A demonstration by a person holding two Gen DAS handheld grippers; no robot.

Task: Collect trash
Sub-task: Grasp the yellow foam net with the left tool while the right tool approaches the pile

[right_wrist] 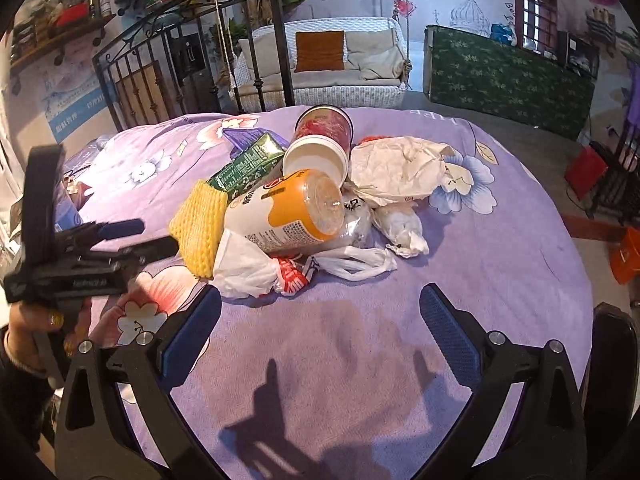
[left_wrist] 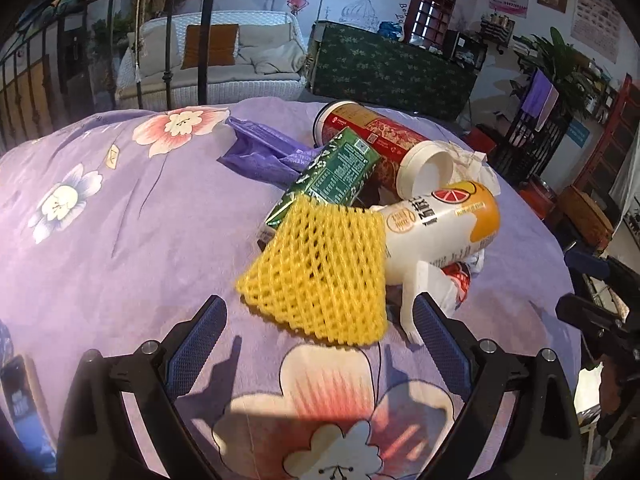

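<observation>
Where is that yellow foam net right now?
In both views the yellow foam net lies on the purple bedspread, at the pile's left edge, against the green carton and orange-white cup.

trash pile (right_wrist: pixel 304 208) heaped on purple bedspread: tipped cups, yellow foam net (left_wrist: pixel 320 276)

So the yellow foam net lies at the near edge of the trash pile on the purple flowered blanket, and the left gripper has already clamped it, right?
Not quite. The yellow foam net does lie at the near edge of the pile on the purple flowered blanket, but the left gripper has not clamped it: the left wrist view shows its jaws wide open, short of the net.
</observation>
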